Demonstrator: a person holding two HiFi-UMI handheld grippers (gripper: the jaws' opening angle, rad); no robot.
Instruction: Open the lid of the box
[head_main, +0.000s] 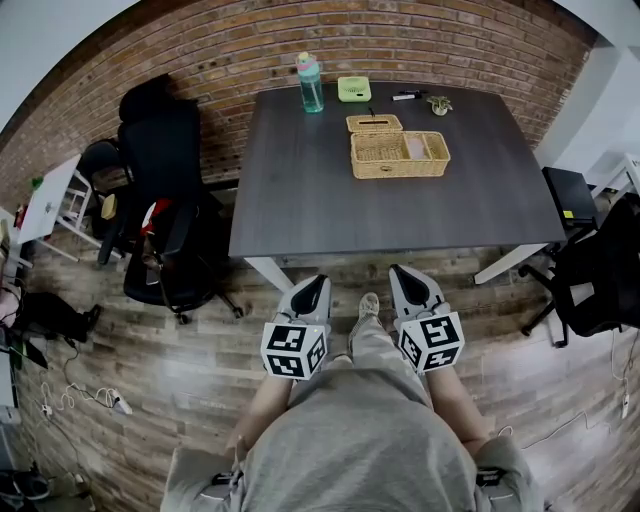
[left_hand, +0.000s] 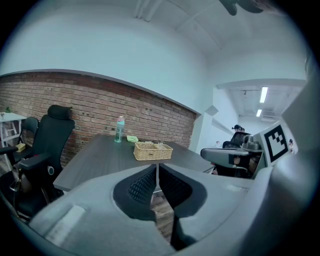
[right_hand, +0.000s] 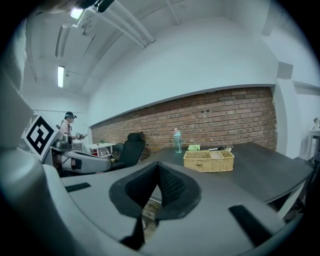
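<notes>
A wicker box (head_main: 400, 153) stands on the far half of the dark table (head_main: 330, 200), with a smaller wicker piece (head_main: 374, 123) touching its back edge. The box is also in the left gripper view (left_hand: 153, 150) and the right gripper view (right_hand: 208, 161), far ahead of both. My left gripper (head_main: 311, 287) and right gripper (head_main: 413, 278) hover side by side over the floor, short of the table's near edge and well apart from the box. Both point toward the table. The left gripper (left_hand: 157, 167) and the right gripper (right_hand: 159, 167) are shut with nothing between their jaws.
A teal bottle (head_main: 310, 83), a green item (head_main: 353, 89), a pen (head_main: 406, 95) and a small object (head_main: 438, 103) sit along the table's far edge by the brick wall. Black office chairs (head_main: 160, 200) crowd the left; another chair (head_main: 600, 270) stands at the right.
</notes>
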